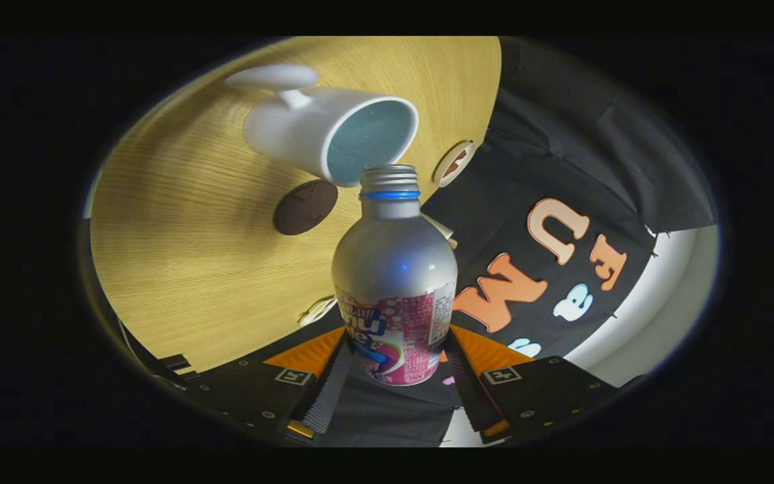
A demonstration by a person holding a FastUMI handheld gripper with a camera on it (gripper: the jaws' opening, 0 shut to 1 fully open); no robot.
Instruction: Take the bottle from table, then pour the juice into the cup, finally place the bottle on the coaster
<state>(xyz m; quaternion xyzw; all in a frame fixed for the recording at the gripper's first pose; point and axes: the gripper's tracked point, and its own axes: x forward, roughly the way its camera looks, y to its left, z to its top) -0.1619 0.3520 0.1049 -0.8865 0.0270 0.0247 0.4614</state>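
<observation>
My gripper (395, 359) is shut on the silver bottle (394, 269), both fingers pressing on its pink-labelled lower part. The bottle is tipped over, so the wooden table (179, 255) appears rotated. Its open threaded neck with a blue ring reaches the rim of the white cup (320, 131), whose inside looks pale blue. The cup has a handle on the side away from the bottle. A dark brown round coaster (305, 206) lies on the table beside the cup, just off the bottle's shoulder.
A second round coaster, light with a reddish pattern (455, 163), sits at the table's edge near the black cloth wall (562, 154). Another pale round disc (318, 310) lies on the table close to one finger.
</observation>
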